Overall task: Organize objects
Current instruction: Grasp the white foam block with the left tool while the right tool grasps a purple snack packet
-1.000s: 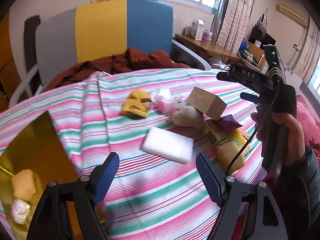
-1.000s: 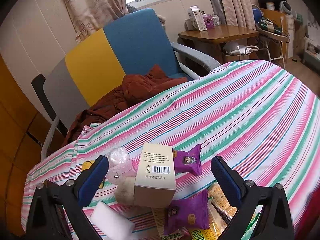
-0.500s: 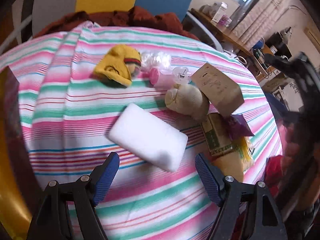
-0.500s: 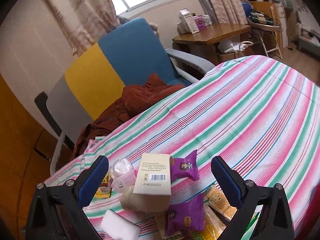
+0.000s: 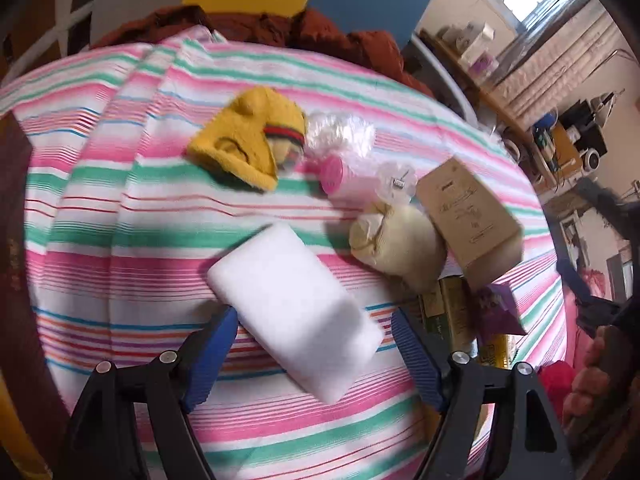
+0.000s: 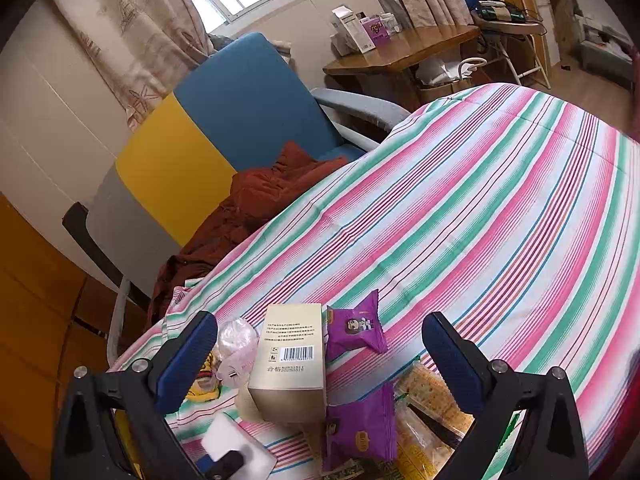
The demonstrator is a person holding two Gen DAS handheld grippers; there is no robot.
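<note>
Left hand-held gripper [image 5: 312, 356] straddles a white foam sponge [image 5: 294, 310] on the striped worktop [image 5: 120, 208]; its blue fingers [image 5: 208, 356] stand apart, one at each side of the sponge, and actual contact cannot be told.

Toward the worktop's far edge lie a yellow knit hat [image 5: 248, 138], a crumpled clear bag [image 5: 344, 134] and a pink-capped bottle [image 5: 334, 174]; a cream cloth pouch [image 5: 400, 240] touches a tan carton [image 5: 470, 216] just past the sponge; the right hand-held gripper [image 6: 320, 358] hangs above the pile with its fingers wide apart, clamped on nothing; under it the tan carton [image 6: 290, 364] stands beside purple snack packets [image 6: 354, 330] and a cracker pack [image 6: 430, 394]; the sponge [image 6: 236, 446] shows at the lower edge of the right wrist view.
</note>
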